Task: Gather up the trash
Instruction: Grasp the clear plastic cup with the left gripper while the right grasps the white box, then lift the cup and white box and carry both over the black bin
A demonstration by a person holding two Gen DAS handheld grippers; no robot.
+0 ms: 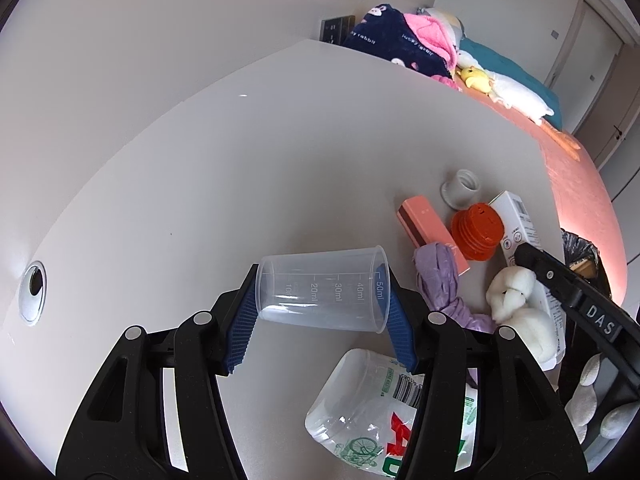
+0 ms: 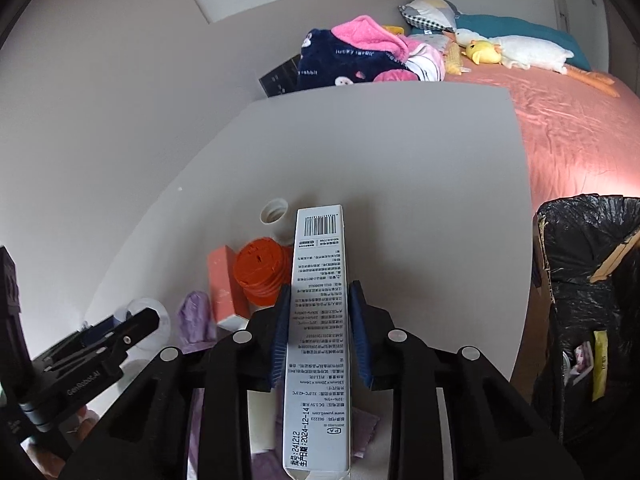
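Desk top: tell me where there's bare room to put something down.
The desk is bare across its far and wall-side stretch, from the round cable hole to the far edge by the bed. Also bare: the strip beyond the white carton, toward the bin. Crowded: the near corner around the orange lid, pink box and clear bottle.

On the desk: one measuring cup, one white carton, one orange lid, one pink box, one clear bottle, one purple wrapper; two grippers.
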